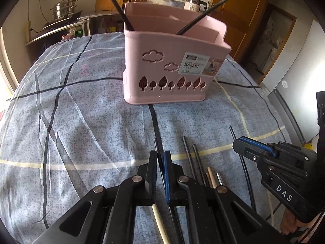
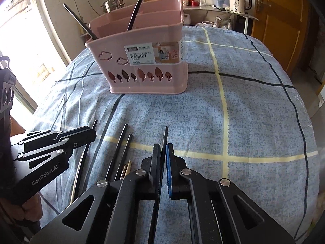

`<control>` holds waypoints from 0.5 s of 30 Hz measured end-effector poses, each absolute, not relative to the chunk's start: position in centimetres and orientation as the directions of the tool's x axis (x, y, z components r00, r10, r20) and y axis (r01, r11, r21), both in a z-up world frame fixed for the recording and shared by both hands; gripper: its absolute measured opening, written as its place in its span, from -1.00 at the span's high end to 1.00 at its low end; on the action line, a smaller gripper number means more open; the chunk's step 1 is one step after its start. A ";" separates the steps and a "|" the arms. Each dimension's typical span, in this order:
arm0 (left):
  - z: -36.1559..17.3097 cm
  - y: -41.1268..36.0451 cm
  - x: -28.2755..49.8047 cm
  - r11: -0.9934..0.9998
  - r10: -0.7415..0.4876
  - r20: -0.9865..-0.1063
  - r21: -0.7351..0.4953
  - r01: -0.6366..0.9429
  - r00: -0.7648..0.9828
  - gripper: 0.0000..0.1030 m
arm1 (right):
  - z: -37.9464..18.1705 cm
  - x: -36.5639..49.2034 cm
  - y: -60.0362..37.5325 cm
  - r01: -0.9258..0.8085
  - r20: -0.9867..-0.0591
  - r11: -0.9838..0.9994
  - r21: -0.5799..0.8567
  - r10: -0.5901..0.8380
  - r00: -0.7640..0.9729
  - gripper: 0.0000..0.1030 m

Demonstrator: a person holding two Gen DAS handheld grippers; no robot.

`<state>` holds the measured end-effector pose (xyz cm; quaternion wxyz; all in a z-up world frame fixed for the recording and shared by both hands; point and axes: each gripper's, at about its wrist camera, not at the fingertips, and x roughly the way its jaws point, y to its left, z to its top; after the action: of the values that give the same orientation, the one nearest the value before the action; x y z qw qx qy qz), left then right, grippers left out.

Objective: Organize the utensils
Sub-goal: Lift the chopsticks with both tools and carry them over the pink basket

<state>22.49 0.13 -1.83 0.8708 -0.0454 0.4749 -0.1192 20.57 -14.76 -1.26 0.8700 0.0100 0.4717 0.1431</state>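
A pink utensil basket [image 1: 172,69] stands on the blue checked tablecloth; it also shows in the right wrist view [image 2: 146,61]. Two black chopsticks [image 1: 119,6] lean inside it. My left gripper [image 1: 161,156] is shut on a black chopstick [image 1: 156,144] lying near the table's front. My right gripper [image 2: 163,148] is shut on another black chopstick [image 2: 165,134]. Several loose chopsticks [image 1: 193,158] lie between the two grippers, also seen in the right wrist view [image 2: 121,148]. The right gripper shows in the left wrist view [image 1: 237,142], the left gripper in the right wrist view [image 2: 91,132].
A kitchen counter with a steel pot [image 1: 63,8] and a kettle [image 2: 237,2] stands behind the table. A wooden door [image 2: 278,20] is at the right. The tablecloth [image 2: 243,111] spreads out right of the basket.
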 end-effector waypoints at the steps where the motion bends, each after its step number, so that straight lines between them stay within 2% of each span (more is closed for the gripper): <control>1: -1.1 0.1 22.4 0.965 -0.262 -0.806 -0.202 0.169 0.531 0.90 | -0.8 20.6 -14.9 -0.239 -0.811 0.958 0.155 0.262 0.523 0.91; 6: 3.6 0.3 22.3 0.953 -0.302 -0.736 -0.228 0.198 0.606 0.92 | 2.6 20.6 -15.9 -0.239 -0.752 0.954 0.180 0.290 0.591 0.91; 15: 10.9 1.0 22.5 0.952 -0.306 -0.616 -0.202 0.229 0.726 0.93 | 9.2 20.0 -17.3 -0.230 -0.601 0.954 0.191 0.299 0.741 0.92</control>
<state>22.50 0.99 10.92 0.9272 -0.0561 0.3412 -0.1442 19.97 -17.28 9.25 0.9316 0.0521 0.3304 0.1421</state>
